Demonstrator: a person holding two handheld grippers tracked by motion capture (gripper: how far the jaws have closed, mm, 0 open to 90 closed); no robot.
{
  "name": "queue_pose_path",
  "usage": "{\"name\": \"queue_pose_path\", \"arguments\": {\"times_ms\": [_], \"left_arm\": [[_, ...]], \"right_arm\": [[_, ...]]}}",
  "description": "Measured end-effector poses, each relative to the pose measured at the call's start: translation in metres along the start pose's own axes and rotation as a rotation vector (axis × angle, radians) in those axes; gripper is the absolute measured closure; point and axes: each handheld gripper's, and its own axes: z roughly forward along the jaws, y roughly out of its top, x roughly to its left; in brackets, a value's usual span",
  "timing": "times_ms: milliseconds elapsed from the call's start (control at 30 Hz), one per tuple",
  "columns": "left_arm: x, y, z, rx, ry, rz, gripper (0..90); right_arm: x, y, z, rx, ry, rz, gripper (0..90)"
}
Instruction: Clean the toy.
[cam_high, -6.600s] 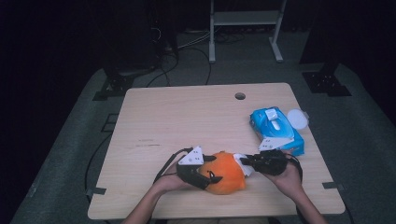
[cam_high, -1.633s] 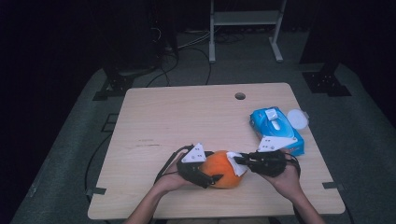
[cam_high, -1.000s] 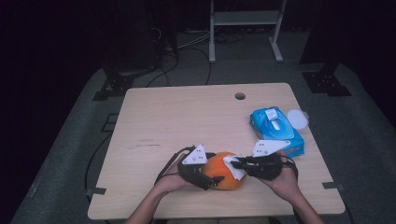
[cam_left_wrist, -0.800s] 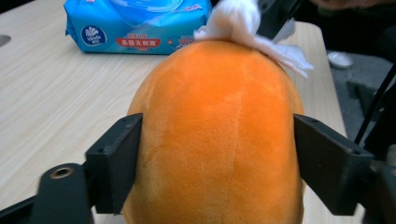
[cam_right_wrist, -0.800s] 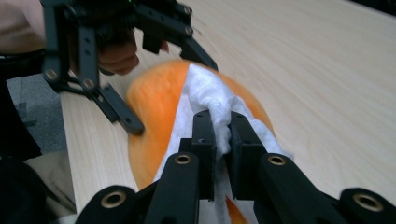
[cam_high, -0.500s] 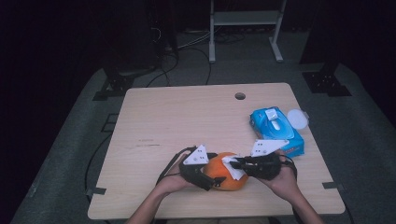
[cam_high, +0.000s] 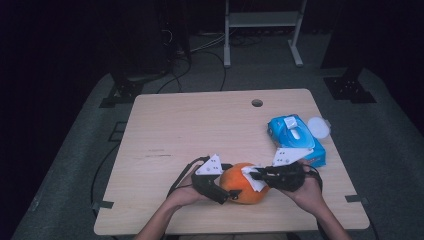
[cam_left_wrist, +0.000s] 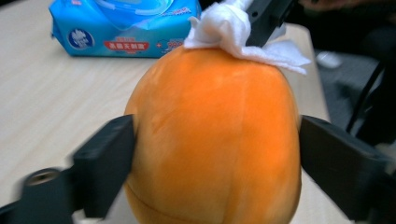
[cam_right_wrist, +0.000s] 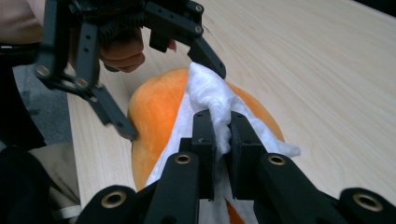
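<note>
The orange plush ball (cam_high: 243, 183) sits on the wooden surface (cam_high: 200, 130) at its near edge, just this side of the blue wipes pack (cam_high: 296, 138), and the left tongs (cam_left_wrist: 212, 163) straddle it. Their jaws have just been opening, one pad (cam_left_wrist: 109, 168) at the ball's side and the other standing barely clear. The right tongs (cam_right_wrist: 221, 135) are clamped tight on a white wipe (cam_right_wrist: 210, 100), pressing it onto the ball's top on the side nearer the pack.

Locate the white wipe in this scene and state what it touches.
In the high view the wipe lies on top of the orange plush fruit near the table's front edge, pinched by the right gripper; the blue wipes pack sits behind, to the right.
</note>
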Motion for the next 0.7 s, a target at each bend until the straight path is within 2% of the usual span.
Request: {"name": "queue_pose_path", "arguments": {"times_ms": [67,133,267,333,400,467,567,700], "left_arm": [[0.004,-0.002,0.0,0.016,0.01,-0.03,8.5],[0.003,-0.003,0.001,-0.003,0.009,-0.025,14.0],[-0.003,0.001,0.001,-0.003,0.018,0.014,23.3],[-0.009,0.004,0.002,0.016,0.026,0.063,24.6],[-0.012,0.005,0.003,0.032,0.032,0.088,25.5],[-0.012,0.004,0.002,0.025,0.03,0.08,26.4],[-0.01,0.003,0.002,0.012,0.028,0.064,27.5],[-0.014,0.006,0.005,0.031,0.035,0.086,27.4]], "right_arm": [[-0.003,-0.001,-0.003,0.002,-0.017,0.005,81.7],[-0.004,-0.001,-0.005,0.002,-0.027,0.012,81.7],[0.005,0.008,-0.004,-0.014,-0.02,-0.019,81.7],[0.013,0.013,-0.001,-0.015,-0.006,-0.043,81.7],[0.019,0.018,0.002,-0.007,-0.006,-0.075,81.7],[0.021,0.018,0.002,0.005,-0.012,-0.091,81.7],[0.015,0.015,-0.002,-0.004,-0.018,-0.062,81.7],[0.018,0.015,0.002,-0.005,-0.016,-0.059,81.7]]}}
